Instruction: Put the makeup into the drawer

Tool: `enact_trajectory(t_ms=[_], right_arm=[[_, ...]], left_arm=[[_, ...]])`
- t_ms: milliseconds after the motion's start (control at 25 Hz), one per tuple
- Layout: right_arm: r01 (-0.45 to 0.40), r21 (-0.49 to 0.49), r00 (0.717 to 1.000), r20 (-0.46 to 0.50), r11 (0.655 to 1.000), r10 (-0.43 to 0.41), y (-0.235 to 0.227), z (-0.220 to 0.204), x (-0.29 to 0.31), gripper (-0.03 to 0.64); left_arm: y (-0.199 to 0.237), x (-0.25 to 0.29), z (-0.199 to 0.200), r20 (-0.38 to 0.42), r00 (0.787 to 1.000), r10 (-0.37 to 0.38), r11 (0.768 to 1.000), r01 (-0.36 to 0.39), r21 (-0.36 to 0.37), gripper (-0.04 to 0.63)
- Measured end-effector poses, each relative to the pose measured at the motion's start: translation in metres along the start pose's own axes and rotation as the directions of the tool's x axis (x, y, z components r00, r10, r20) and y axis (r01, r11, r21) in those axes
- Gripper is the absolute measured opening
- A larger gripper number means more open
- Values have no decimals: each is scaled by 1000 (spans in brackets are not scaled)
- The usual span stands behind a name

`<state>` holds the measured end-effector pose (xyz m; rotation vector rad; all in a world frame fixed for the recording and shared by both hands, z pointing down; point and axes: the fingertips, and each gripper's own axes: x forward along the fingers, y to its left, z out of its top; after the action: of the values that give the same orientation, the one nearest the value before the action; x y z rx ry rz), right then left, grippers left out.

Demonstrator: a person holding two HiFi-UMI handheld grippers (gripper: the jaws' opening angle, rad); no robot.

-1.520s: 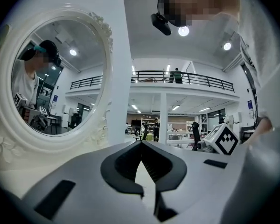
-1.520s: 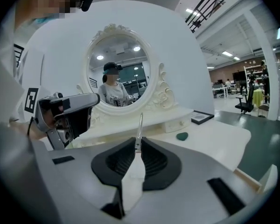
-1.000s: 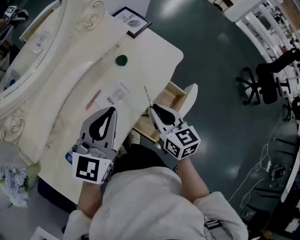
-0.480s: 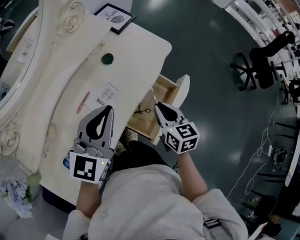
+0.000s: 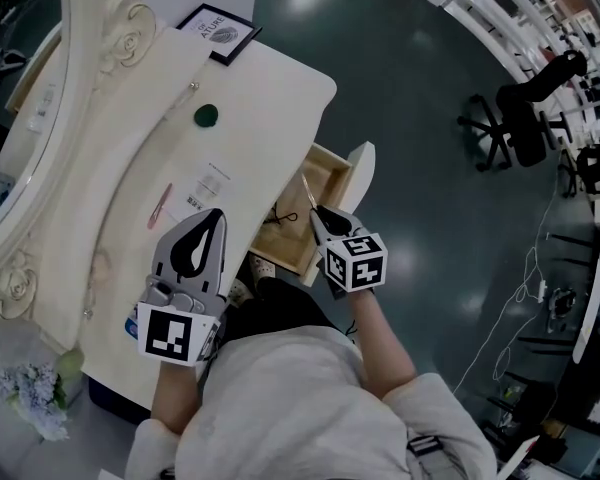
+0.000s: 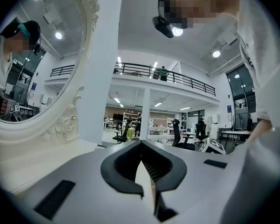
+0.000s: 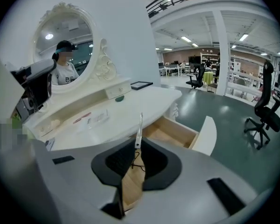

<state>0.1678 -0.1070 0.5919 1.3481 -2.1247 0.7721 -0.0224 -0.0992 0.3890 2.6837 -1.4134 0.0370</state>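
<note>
My right gripper is shut on a slim silver makeup stick that pokes out past the jaw tips. It hovers over the open wooden drawer at the table's front edge. A thin black cord-like item lies inside the drawer. My left gripper is over the white dressing table, jaws shut with nothing between them. A pink makeup pen and a clear packet lie on the tabletop just beyond it.
A green round object and a framed picture sit toward the table's far end. An ornate white mirror runs along the left. Pale flowers stand at lower left. Office chairs are on the dark floor to the right.
The right gripper has moved with the stick from beside the drawer to over its opening and turned slightly. The left gripper has stayed put. The head view has shifted a little.
</note>
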Motion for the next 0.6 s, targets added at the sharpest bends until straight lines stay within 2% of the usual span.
enact_trajectory(t_ms=[320, 600], right_arm=[[27, 10, 992, -124, 1000, -25, -11, -25, 17, 48], [37, -7, 973, -230, 999, -38, -17, -39, 40, 48]], left_arm=[[3, 2, 4, 25, 999, 27, 1000, -27, -6, 14], [6, 3, 1, 5, 999, 50, 999, -50, -8, 14]])
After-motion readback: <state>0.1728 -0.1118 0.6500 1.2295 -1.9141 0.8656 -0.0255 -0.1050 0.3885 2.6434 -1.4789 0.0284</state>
